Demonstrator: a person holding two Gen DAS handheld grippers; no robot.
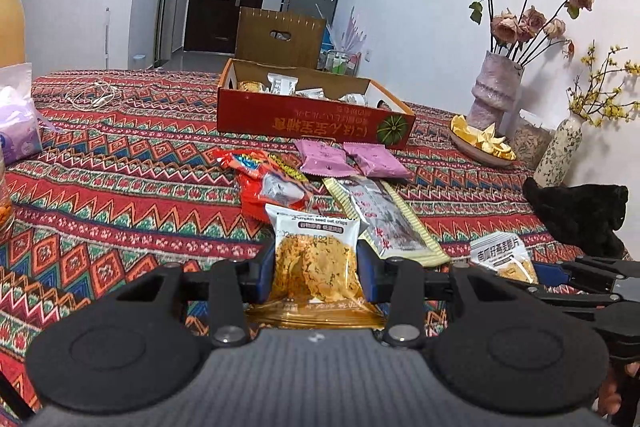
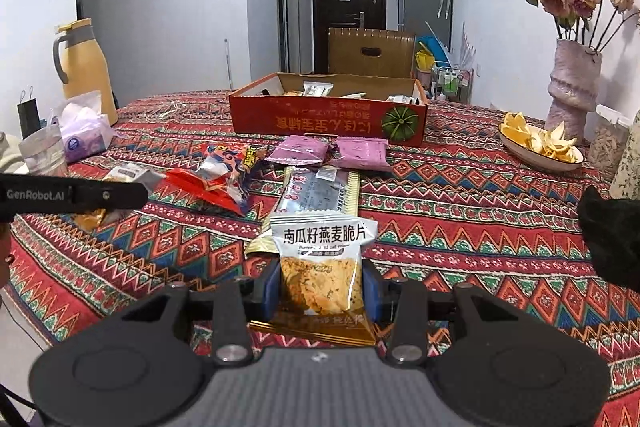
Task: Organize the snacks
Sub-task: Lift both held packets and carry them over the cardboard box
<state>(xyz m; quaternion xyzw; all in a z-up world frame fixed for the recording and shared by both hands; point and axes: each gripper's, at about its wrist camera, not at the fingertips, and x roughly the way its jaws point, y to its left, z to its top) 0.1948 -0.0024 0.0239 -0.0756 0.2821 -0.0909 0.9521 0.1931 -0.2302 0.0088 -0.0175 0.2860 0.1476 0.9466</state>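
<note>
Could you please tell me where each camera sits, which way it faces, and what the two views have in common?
Left wrist: on the left gripper, facing the red box; it grips a crisp packet; the right gripper shows alongside.
Right wrist: on the right gripper, facing the same box, gripping another crisp packet.
Shared: box, pink packets, patterned tablecloth.

Bare patterned red woven tablecloth open toward the left. Straight ahead, blocked by scattered loose snack packets before the red cardboard box. Right side crowded by pink textured vase and shallow chip bowl.
</note>
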